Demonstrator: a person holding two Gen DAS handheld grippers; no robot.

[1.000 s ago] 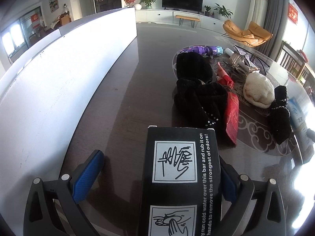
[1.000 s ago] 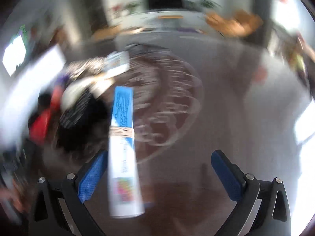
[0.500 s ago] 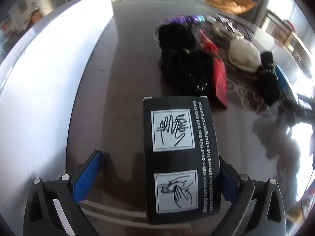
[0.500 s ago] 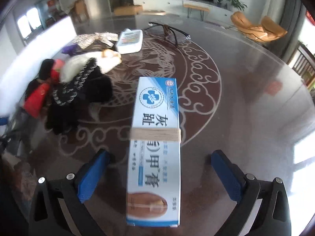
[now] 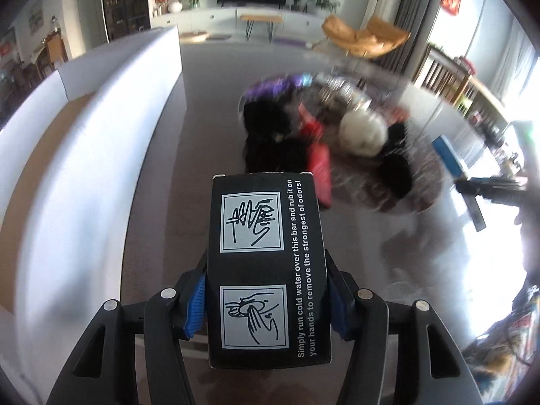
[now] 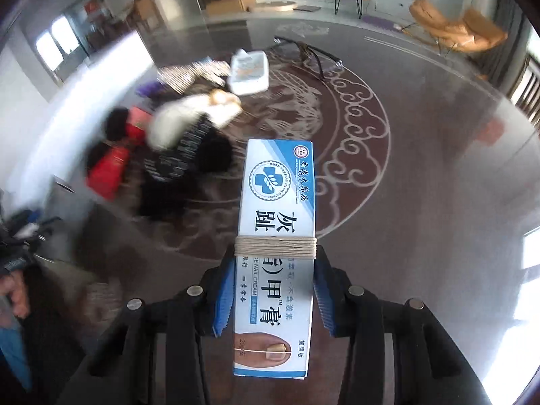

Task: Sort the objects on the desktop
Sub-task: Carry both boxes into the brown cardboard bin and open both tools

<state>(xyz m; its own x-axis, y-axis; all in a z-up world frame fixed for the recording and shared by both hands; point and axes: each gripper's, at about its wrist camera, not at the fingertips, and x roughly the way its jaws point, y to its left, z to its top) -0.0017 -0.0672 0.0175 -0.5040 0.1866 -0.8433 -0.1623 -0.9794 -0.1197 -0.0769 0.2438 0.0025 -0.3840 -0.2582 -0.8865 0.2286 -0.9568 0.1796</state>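
My left gripper is shut on a black box printed with white hand-washing pictures, held above the dark table. My right gripper is shut on a blue and white nail cream box bound with string, also lifted off the table. A blurred pile of desktop objects lies ahead: black knitted items, a red packet, a white woolly hat. The same pile shows left in the right wrist view.
A long white box wall runs along the table's left side. A white bottle and glasses lie at the far side of the round patterned table. The right gripper with its blue box shows at right in the left wrist view.
Both grippers have closed on their boxes and lifted them. The left view has tilted up; the scene behind is motion-blurred.
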